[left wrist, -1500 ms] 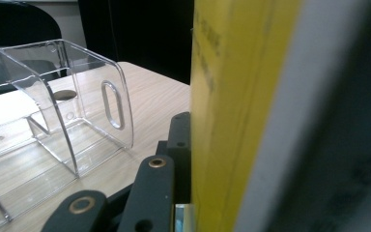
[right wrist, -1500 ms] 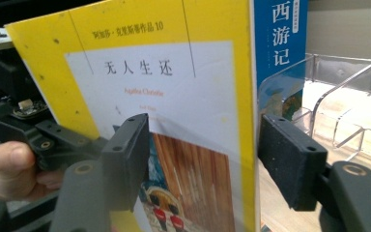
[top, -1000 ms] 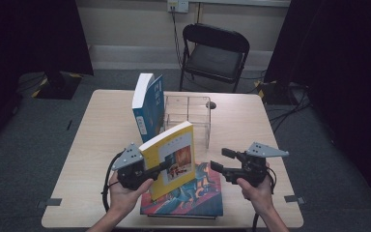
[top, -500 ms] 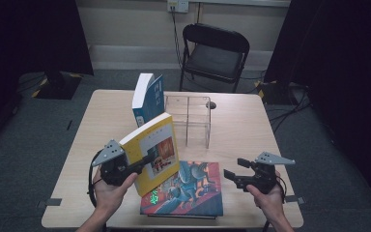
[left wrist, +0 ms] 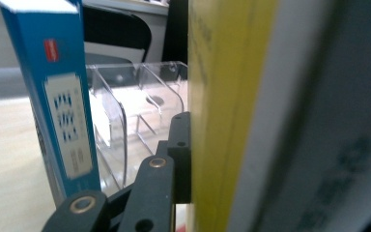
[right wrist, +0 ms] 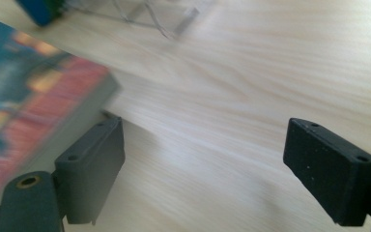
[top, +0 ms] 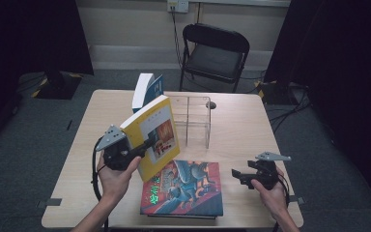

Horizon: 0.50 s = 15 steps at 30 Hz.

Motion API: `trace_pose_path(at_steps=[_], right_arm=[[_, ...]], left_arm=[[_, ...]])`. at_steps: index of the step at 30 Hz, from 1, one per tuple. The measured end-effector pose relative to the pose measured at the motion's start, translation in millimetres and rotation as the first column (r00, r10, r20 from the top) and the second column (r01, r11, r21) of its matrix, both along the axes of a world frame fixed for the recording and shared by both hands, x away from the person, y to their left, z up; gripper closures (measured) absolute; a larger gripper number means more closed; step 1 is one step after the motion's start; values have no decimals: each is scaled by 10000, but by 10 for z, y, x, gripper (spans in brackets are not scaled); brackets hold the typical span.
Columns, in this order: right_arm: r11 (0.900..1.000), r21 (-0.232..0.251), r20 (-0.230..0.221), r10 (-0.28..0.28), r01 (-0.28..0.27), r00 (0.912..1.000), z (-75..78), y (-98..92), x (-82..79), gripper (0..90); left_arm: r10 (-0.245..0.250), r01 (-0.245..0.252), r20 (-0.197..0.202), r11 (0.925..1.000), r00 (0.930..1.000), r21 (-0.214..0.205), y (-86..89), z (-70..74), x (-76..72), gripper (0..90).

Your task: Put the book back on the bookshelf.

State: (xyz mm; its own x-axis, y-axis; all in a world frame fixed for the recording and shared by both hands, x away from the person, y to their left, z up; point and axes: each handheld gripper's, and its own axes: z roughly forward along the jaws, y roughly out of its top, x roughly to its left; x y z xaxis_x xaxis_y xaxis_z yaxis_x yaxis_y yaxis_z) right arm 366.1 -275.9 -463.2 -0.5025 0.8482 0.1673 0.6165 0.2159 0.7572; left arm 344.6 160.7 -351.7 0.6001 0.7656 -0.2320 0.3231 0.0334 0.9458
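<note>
Here the left gripper [top: 142, 149] is pinching the yellow book [top: 155, 135], its jaws clamped across the cover and pages near the lower edge. It holds the book tilted in the air over the left half of the table [top: 241, 130], above the far left corner of the colourful book [top: 186, 189] that lies flat near the front edge. The right gripper [top: 236, 175] hovers low just right of that flat book, and its jaws have just been opening; they stand spread wide with nothing between them, bare wood showing through the gap in the right gripper view.

Farther back a blue book [top: 147, 89] stands upright at the left end of the clear acrylic rack [top: 193, 121], whose other slots are free.

The yellow book looks like a thick paperback: fairly heavy for a one-sided pinch, with a glossy cover that could slide and pages that could fan or sag if held at a corner only. A grip close to the spine, across the full thickness, should keep it stiff. The clear rack looks light and may shift if the book bumps its dividers.
</note>
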Motion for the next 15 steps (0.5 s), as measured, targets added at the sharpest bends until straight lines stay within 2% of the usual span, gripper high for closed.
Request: trace_pose_path(at_steps=[5,8,11,13,15], right_arm=[[9942,-1059,-195,-232,210,9995,-170,46,35,151],[9903,-1376,-167,-236,211,9996,-212,55,31,151],[9852,-1710,-391,-165,95,9991,-281,68,34,145],[9830,-1834,-249,-160,112,9996,-297,76,24,144],[9795,-2009,91,-161,176,9998,-327,92,7,128]], left_arm=[[240,-241,38,9997,9997,82,-116,26,105,758],[400,-399,-47,9990,9992,177,-174,32,187,758],[632,-630,-155,9979,9979,147,-231,37,270,758],[676,-673,-185,9976,9975,161,-252,43,312,758],[815,-814,-77,9965,9966,215,-268,44,353,758]])
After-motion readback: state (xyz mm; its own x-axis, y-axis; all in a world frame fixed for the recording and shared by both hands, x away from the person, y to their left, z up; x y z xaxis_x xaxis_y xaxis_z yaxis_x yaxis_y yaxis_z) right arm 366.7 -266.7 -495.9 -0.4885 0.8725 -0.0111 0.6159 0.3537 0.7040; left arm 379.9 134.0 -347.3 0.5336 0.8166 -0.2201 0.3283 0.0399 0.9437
